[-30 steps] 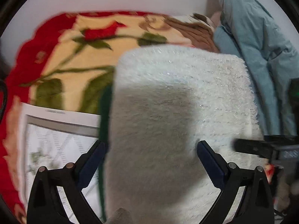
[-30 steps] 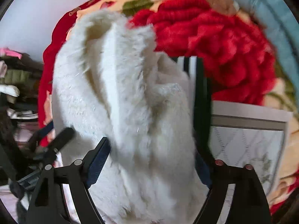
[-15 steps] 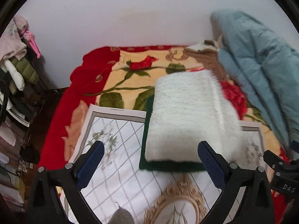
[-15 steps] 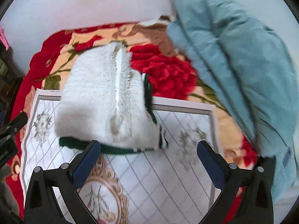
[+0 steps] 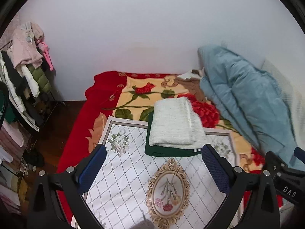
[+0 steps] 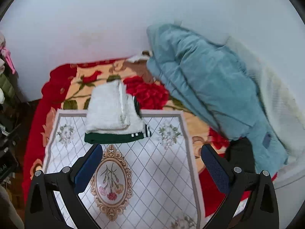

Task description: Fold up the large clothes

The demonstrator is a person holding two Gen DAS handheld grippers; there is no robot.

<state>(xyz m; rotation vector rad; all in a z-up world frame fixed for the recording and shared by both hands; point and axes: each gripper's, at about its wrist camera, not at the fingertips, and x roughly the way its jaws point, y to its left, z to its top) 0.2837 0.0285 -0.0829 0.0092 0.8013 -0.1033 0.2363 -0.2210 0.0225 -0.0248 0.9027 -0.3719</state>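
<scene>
Both grippers (left (image 5: 152, 168), right (image 6: 150, 162)) have withdrawn from white sweater (image 5: 174, 123); fingers spread, empty.

The right gripper (image 6: 150, 164) hangs over the patterned white mat (image 6: 167, 162), jaws spread wide and empty. At the mat's far edge a folded white fluffy garment (image 6: 108, 110) lies stacked on a folded dark green one (image 6: 112, 137). Right of the mat, a blue quilt (image 6: 209, 87) is heaped against the wall.
</scene>
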